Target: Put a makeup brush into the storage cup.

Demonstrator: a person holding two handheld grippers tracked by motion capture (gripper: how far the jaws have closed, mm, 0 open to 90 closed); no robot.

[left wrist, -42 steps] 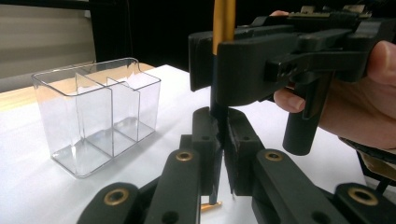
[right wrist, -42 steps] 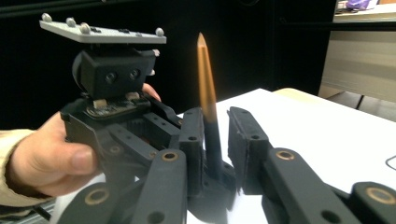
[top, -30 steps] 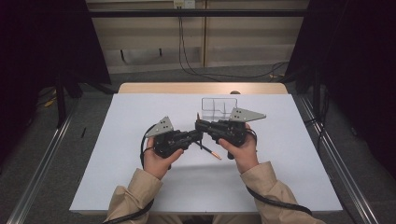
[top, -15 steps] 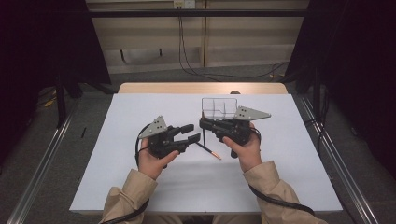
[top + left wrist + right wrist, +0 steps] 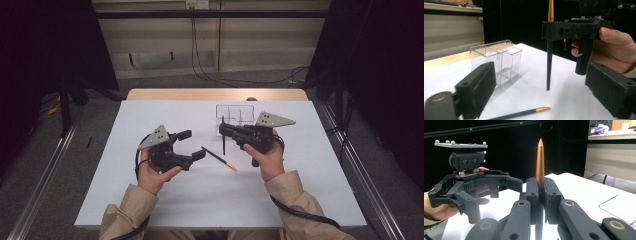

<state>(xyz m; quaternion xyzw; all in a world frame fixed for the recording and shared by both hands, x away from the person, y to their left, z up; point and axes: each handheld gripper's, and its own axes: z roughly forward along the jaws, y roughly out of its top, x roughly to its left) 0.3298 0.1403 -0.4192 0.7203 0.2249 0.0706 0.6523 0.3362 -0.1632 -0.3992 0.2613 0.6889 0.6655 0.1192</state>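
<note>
My right gripper (image 5: 223, 129) is shut on a dark pen (image 5: 540, 162) that stands upright, gold end up, its lower end hanging just above the white table (image 5: 150, 115). In the left gripper view the same pen (image 5: 549, 62) hangs from the right gripper (image 5: 554, 30). My left gripper (image 5: 192, 145) is a short way to its left; its jaws have just been opening and hold nothing. A second dark pen with a gold end (image 5: 219, 158) lies flat on the table between the two grippers and also shows as that pen (image 5: 524, 113) below my open left gripper (image 5: 541, 82).
A clear plastic box with compartments (image 5: 235, 117) stands just behind the right gripper; the box (image 5: 499, 60) looks empty. White paper covers the table, with a wooden strip (image 5: 215, 94) at the far edge. Dark curtains and floor rails flank the table.
The left gripper's jaws have opened wide, and the left hand has drawn away leftward from the right gripper. The right gripper keeps the upright pen still. The lying pen has not moved.
</note>
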